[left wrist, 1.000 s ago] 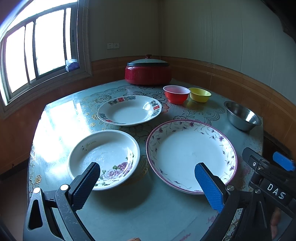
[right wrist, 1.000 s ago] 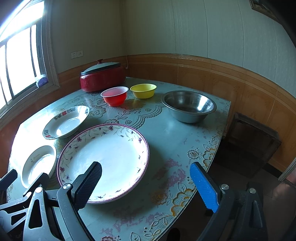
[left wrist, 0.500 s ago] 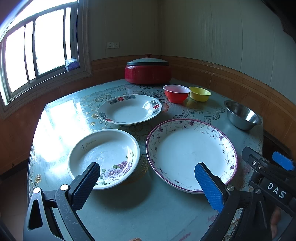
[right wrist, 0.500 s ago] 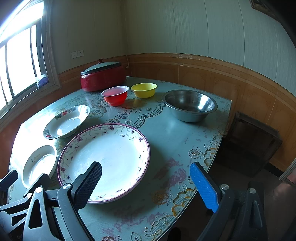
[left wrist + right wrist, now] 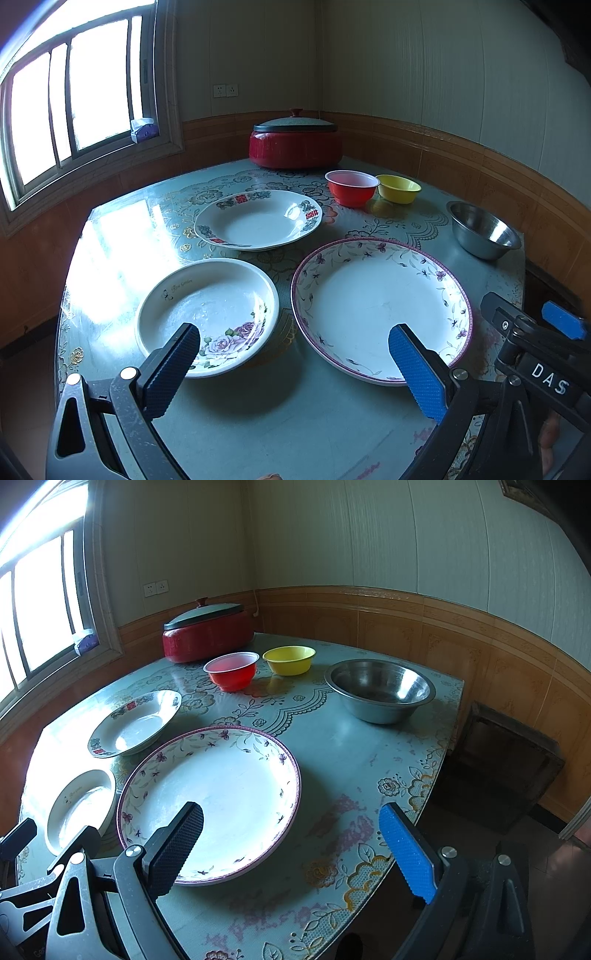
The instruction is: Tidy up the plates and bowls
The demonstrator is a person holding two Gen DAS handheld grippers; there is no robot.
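A large purple-rimmed floral plate (image 5: 380, 306) (image 5: 214, 797) lies near the table's front. A rose-patterned deep plate (image 5: 207, 314) (image 5: 79, 808) lies left of it. A deep plate with red marks (image 5: 258, 219) (image 5: 136, 722) lies behind. A red bowl (image 5: 351, 187) (image 5: 232, 670), a yellow bowl (image 5: 399, 188) (image 5: 290, 660) and a steel bowl (image 5: 482, 230) (image 5: 380, 688) stand further back. My left gripper (image 5: 293, 363) is open and empty above the near edge, between the two front plates. My right gripper (image 5: 291, 845) is open and empty over the large plate's near right edge.
A red lidded pot (image 5: 295, 142) (image 5: 207, 631) stands at the table's far side by the wall. The table (image 5: 295, 417) has a floral cover. A window (image 5: 74, 96) is on the left. A dark wooden stool (image 5: 502, 760) stands right of the table.
Both grippers have barely shifted; the plates and bowls have not moved.
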